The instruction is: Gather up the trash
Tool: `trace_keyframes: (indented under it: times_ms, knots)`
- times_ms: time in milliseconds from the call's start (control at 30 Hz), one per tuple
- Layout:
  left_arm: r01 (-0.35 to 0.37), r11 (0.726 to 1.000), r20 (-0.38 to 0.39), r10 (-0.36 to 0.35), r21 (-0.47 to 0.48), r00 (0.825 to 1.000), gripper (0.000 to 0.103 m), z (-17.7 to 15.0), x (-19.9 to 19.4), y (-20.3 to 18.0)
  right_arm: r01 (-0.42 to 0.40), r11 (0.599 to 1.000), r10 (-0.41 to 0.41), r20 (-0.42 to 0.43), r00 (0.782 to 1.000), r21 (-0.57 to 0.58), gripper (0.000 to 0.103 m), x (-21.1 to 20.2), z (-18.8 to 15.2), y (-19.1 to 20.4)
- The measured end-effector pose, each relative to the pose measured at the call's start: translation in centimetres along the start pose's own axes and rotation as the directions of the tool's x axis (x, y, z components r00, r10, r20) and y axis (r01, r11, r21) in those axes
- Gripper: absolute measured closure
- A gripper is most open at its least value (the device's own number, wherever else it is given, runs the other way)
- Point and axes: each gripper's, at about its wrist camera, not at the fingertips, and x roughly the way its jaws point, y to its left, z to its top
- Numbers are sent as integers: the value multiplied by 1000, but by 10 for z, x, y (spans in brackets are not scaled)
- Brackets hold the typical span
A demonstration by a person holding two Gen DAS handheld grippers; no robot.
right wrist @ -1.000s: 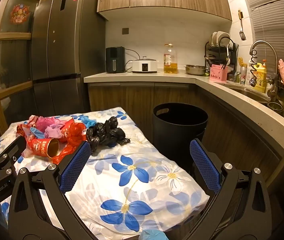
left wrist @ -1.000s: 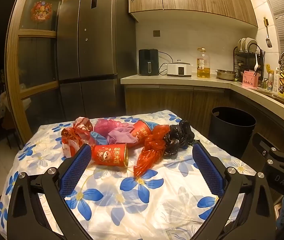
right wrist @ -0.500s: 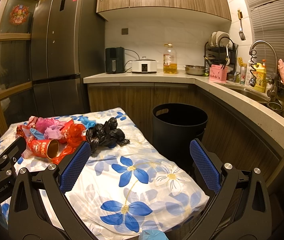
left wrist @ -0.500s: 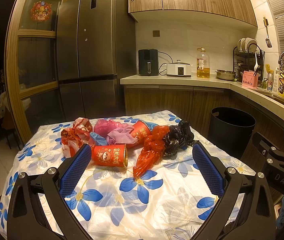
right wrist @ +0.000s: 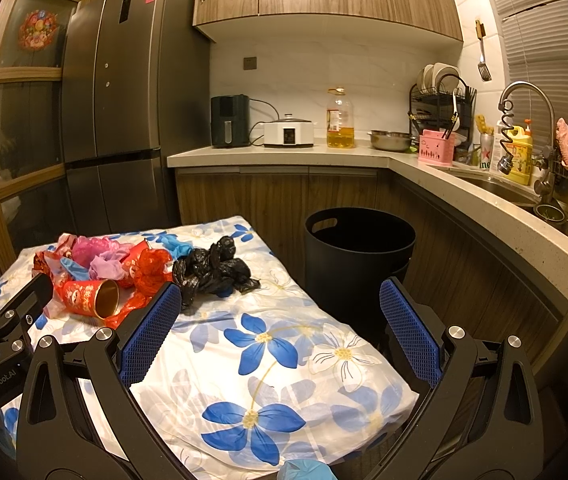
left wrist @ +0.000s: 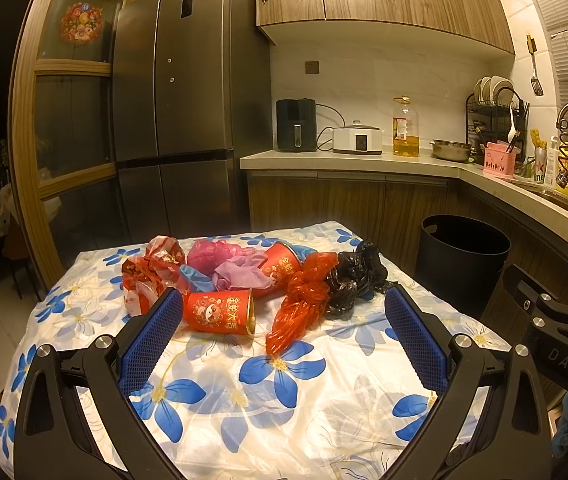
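Observation:
A heap of trash lies on the flowered tablecloth [left wrist: 244,392]: a red can on its side [left wrist: 219,312], a second red can [left wrist: 280,266], a crumpled red bag [left wrist: 302,300], a black bag [left wrist: 354,278], pink bags [left wrist: 220,260] and red wrappers [left wrist: 150,270]. My left gripper [left wrist: 282,336] is open and empty, just short of the heap. My right gripper [right wrist: 280,332] is open and empty, over the table's right part; the black bag [right wrist: 214,268] and the red can [right wrist: 90,298] lie ahead to its left. A black trash bin [right wrist: 358,240] stands on the floor past the table.
A fridge [left wrist: 188,120] stands behind the table. The L-shaped counter [right wrist: 364,154] carries an air fryer [right wrist: 230,120], a cooker, an oil bottle [right wrist: 340,120], a dish rack and a sink [right wrist: 524,196]. A wooden glass door [left wrist: 68,120] is at the left.
Both grippers have drifted very slightly; the trash has not moved and both stay open.

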Motion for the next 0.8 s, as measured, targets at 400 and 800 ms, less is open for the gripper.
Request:
trace_keyframes:
  times_ms: [400,800]
  knots:
    - [0,1000,0,0,0,1000,6,0,0,-1,1,1000,-1,0,1000,2,5,0,1,0]
    - [1,1000,-1,-1,-1,1000,6,0,0,1,1,1000,-1,0,1000,2,5,0,0,0]
